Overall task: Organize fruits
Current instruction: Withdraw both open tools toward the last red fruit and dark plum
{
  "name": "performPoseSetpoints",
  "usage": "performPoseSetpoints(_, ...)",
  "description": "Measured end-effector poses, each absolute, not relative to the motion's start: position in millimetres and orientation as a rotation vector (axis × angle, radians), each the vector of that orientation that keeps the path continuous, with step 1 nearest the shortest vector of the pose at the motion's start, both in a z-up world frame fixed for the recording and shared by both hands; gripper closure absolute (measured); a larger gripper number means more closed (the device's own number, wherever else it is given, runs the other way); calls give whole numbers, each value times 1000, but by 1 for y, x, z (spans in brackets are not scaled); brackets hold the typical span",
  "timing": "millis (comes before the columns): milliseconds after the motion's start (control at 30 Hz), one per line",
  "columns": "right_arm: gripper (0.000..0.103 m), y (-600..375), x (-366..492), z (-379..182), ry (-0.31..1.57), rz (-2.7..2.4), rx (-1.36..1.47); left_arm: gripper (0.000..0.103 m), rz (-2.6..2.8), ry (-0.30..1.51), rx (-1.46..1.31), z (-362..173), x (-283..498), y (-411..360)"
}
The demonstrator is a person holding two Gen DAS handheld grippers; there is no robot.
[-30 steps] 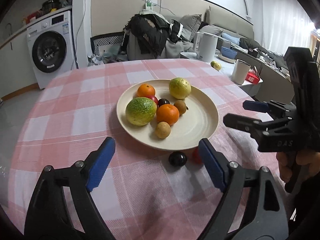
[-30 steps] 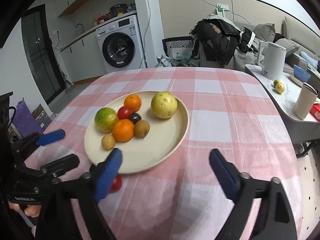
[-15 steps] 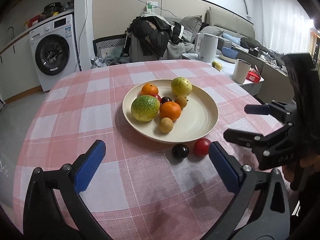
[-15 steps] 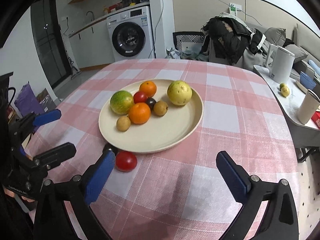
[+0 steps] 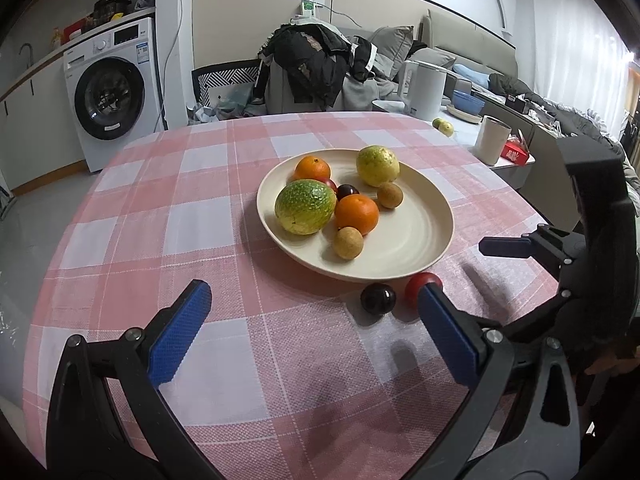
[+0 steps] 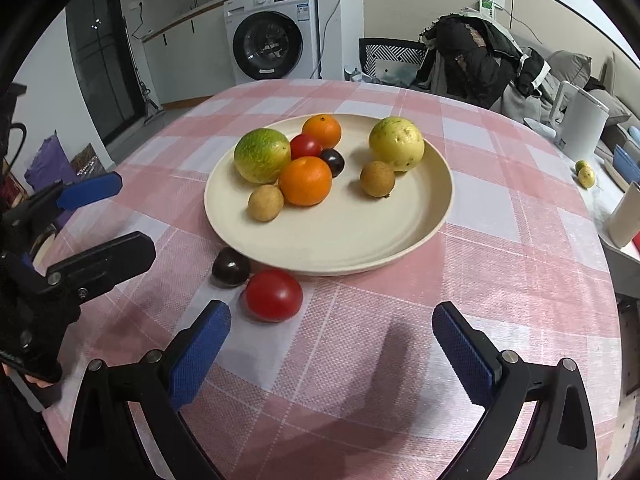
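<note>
Your left gripper (image 5: 312, 332) and right gripper (image 6: 332, 350) both gape empty; tomato (image 6: 273, 295) and plum (image 6: 231, 267) sit beside the plate (image 6: 360, 240).

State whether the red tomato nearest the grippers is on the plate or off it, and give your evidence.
Off. The red tomato lies on the checked tablecloth just outside the plate rim, beside a dark plum.

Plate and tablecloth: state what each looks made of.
Plate: cream and matte with a thick rounded rim and faint concentric rings; it looks like bamboo-fibre or melamine, possibly matte ceramic.
Tablecloth: pink-and-white check with a visible weave texture, so probably woven fabric, though an embossed plastic cover is possible.
</note>
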State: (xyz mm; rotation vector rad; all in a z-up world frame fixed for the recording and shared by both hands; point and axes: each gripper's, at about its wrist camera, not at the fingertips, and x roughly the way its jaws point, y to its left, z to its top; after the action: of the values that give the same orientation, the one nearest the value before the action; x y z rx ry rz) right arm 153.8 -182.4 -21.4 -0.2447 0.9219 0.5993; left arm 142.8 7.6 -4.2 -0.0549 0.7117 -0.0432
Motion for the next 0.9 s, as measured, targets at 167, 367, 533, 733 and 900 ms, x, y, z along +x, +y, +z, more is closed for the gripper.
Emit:
performPoseSetpoints(167,0,-175,154,-28,937,568,-251,0,-45,727,-56,-8,145,8)
performPoseSetpoints(367,0,-171,161,-38,980,522,-256,0,-43,742,-48,-13,148,6)
performPoseSetpoints(533,0,-178,165,-38,983,499,-246,0,-47,751,-44,-16,149,5)
performPoseSetpoints(733,0,-187,165,-38,993,527,-271,0,-50,760,-42,-18,151,5)
performPoseSetpoints(900,1,-189,166,-34,991,569,-239,0,-52,765,-33,-19,151,4)
